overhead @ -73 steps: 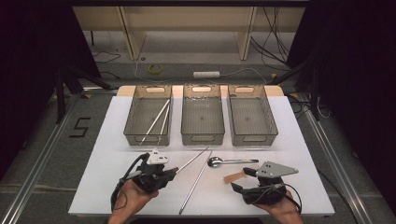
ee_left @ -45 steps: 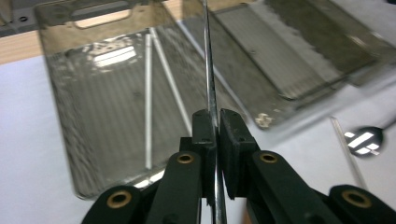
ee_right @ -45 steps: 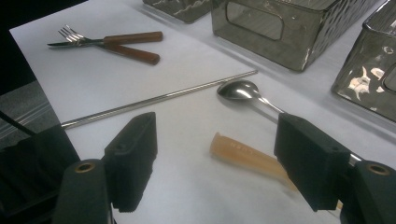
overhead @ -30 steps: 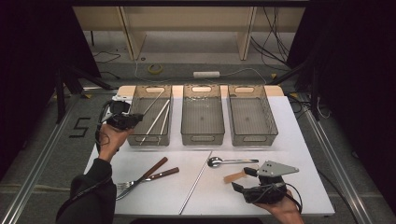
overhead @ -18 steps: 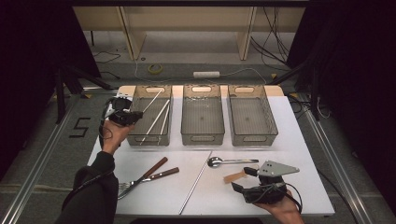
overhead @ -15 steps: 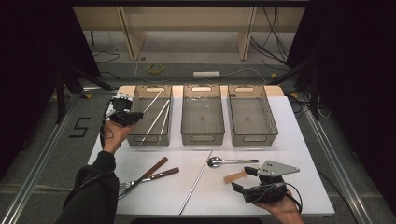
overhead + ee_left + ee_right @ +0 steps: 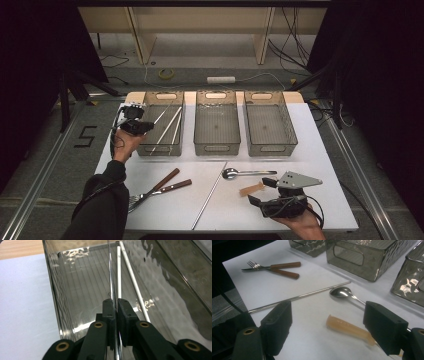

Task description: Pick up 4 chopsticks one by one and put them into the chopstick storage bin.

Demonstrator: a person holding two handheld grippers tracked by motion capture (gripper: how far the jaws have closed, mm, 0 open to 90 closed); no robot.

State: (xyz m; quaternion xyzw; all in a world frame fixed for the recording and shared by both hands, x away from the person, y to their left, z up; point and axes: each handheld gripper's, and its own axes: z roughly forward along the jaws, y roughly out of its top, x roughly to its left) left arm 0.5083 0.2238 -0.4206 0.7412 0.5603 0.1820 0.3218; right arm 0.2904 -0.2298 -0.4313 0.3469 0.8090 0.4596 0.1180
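Observation:
My left gripper [image 7: 146, 126] [image 7: 115, 307] hovers over the near left part of the left grey bin [image 7: 155, 149] [image 7: 53, 290]. It is shut on a thin metal rod [image 7: 110, 270] [image 7: 161, 115] that points into the bin. Two white chopsticks [image 7: 167, 127] [image 7: 132, 277] lie slanted inside that bin. My right gripper [image 7: 260, 191] [image 7: 328, 312] rests open on the white table near its front edge. A tan plastic handle [image 7: 251, 189] [image 7: 349, 328] lies between its jaws, and a steel spoon [image 7: 231, 173] [image 7: 342, 292] lies just beyond.
A second long metal rod [image 7: 210, 192] [image 7: 299, 298] lies diagonally on the table's middle. A fork and a knife with wooden handles [image 7: 160, 187] [image 7: 274, 268] lie at the front left. The middle bin [image 7: 216, 145] and right bin [image 7: 272, 145] stand at the back.
My left gripper picked one metal rod off the table front and carried it up to the left bin, then eased slightly rightward over it. The right gripper has stayed put.

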